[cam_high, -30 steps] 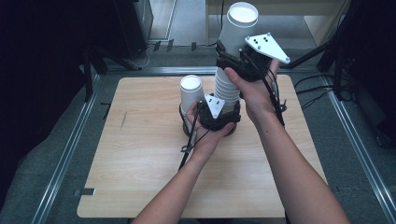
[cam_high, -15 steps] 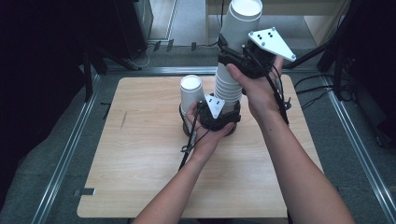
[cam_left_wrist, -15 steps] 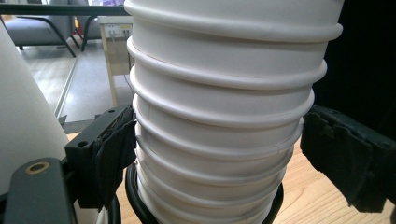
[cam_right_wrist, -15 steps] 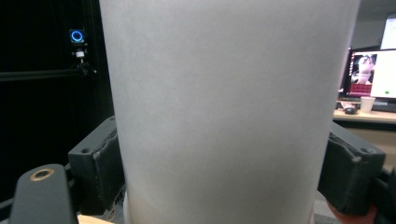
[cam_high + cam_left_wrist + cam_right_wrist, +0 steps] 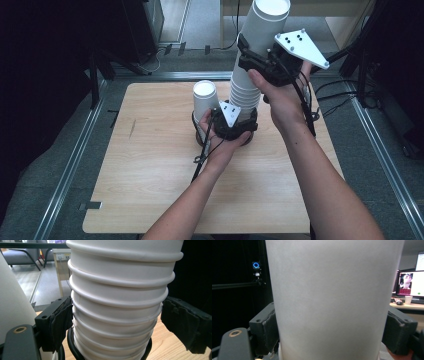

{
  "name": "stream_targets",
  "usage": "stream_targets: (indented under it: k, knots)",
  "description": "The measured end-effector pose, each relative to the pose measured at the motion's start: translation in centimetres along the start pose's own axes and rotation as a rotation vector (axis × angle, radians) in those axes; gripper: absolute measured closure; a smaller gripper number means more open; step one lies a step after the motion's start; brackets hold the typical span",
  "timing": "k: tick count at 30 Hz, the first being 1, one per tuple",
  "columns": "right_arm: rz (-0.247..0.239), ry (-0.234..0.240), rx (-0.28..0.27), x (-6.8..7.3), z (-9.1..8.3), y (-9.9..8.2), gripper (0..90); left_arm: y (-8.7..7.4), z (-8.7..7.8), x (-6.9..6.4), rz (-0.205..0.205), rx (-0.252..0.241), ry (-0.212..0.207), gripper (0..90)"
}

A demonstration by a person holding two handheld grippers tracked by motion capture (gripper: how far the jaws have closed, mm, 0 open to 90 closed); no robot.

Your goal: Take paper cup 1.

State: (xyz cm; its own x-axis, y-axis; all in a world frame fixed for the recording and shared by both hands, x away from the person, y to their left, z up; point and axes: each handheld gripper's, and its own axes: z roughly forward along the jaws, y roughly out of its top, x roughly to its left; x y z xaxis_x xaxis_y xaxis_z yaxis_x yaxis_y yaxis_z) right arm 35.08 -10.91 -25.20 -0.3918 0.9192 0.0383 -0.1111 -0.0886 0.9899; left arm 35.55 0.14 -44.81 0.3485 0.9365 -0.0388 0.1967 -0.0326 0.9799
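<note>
The tall stack of white paper cups [image 5: 250, 75] leans up from the table [image 5: 150, 190]. The right claw [image 5: 248, 56] pinches its top cup, straight above the left claw [image 5: 231, 111], which grips the base rims.

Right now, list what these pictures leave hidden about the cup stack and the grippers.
- Stack of cups: its base, high view, hidden by the left gripper.
- Top cup: its rim and bottom, right gripper view, cut off by the edges.
- Single cup: its foot, high view, behind the left hand.
- Right gripper: its far pad, high view, behind the stack.
</note>
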Motion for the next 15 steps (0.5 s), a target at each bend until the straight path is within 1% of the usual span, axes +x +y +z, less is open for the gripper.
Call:
stream_targets:
  k: [8,10,11,12,15]
  knots:
    - [0.001,0.0,-0.003,-0.7,-1.5,0.2,15.6,0.0,-0.1,0.1,-0.001,0.004,-0.004,11.7]
    - [-0.001,-0.015,0.002,-1.2,-2.1,0.2,15.5,0.0,-0.1,0.1,0.0,0.005,-0.005,11.8]
    - [-0.001,-0.015,0.002,-1.2,-2.1,0.2,15.5,0.0,-0.1,0.1,0.0,0.005,-0.005,11.8]
    - [-0.006,-0.021,0.0,-1.4,-2.2,0.2,15.5,0.0,-0.1,0.1,0.001,0.005,-0.004,11.8]
    - [0.0,-0.028,0.003,-2.1,-2.8,0.0,15.5,0.0,-0.1,0.1,0.0,0.006,-0.004,11.8]
